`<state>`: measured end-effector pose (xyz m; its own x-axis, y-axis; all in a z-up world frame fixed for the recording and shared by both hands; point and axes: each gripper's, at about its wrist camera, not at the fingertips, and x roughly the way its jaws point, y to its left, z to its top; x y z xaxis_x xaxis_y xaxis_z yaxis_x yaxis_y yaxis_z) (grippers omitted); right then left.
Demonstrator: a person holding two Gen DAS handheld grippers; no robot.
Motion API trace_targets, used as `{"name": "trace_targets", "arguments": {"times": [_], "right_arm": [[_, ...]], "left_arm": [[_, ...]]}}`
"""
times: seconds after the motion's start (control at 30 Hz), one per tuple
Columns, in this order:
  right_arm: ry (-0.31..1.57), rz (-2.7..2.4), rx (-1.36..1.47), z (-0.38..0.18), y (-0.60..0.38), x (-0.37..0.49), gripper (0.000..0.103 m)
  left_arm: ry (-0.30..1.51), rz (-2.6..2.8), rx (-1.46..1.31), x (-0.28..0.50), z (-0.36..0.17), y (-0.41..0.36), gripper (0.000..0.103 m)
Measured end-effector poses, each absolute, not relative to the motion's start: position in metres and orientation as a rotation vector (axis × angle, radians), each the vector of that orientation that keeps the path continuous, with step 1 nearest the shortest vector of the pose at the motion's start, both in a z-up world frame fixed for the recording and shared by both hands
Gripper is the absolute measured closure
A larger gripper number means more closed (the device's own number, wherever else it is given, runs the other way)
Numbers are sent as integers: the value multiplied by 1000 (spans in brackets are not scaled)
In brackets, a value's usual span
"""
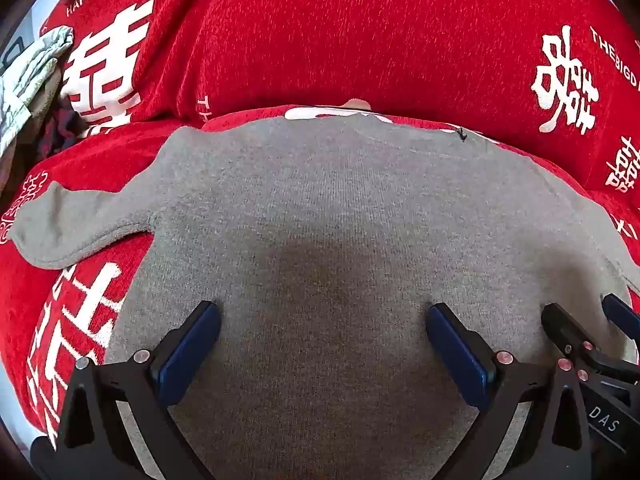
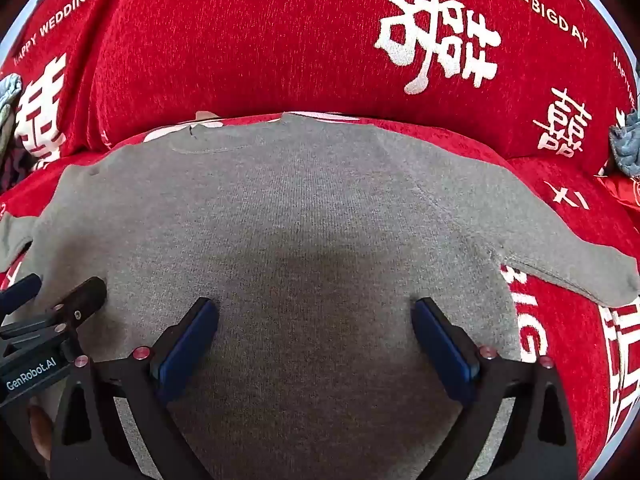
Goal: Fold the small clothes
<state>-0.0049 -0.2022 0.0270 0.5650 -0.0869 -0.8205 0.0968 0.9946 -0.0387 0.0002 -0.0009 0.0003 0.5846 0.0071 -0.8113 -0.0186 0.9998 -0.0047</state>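
Note:
A small grey knit sweater (image 1: 340, 208) lies spread flat on a red cover, its neck at the far side. One sleeve (image 1: 76, 224) points left in the left wrist view, and the other sleeve (image 2: 560, 260) points right in the right wrist view. My left gripper (image 1: 324, 316) hangs open over the sweater's (image 2: 304, 208) lower left part, nothing between its blue pads. My right gripper (image 2: 316, 312) hangs open over the lower right part, also with nothing between its pads. Each gripper shows at the edge of the other's view: the right gripper (image 1: 588, 320) and the left gripper (image 2: 60, 292).
The red cover (image 1: 360, 32) with white characters and lettering rises into a backrest behind the sweater. A pale folded cloth (image 1: 28, 76) lies at the far left, and a blue-grey cloth (image 2: 626, 144) at the far right.

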Motion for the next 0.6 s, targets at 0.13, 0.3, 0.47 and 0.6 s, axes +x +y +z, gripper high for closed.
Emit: {"name": "trace_targets", "arguments": {"times": [0.13, 0.3, 0.47, 0.6], "right_arm": [[964, -108, 10, 26, -199, -5, 4], [972, -100, 21, 24, -200, -3, 3], [971, -96, 27, 29, -210, -4, 2], [973, -107, 7, 27, -201, -2, 2]], "left_arm": [[950, 16, -13, 3, 3, -2, 0], [951, 15, -22, 5, 6, -4, 0], [938, 4, -37, 1, 3, -1, 0], [939, 14, -26, 2, 2, -3, 0]]}}
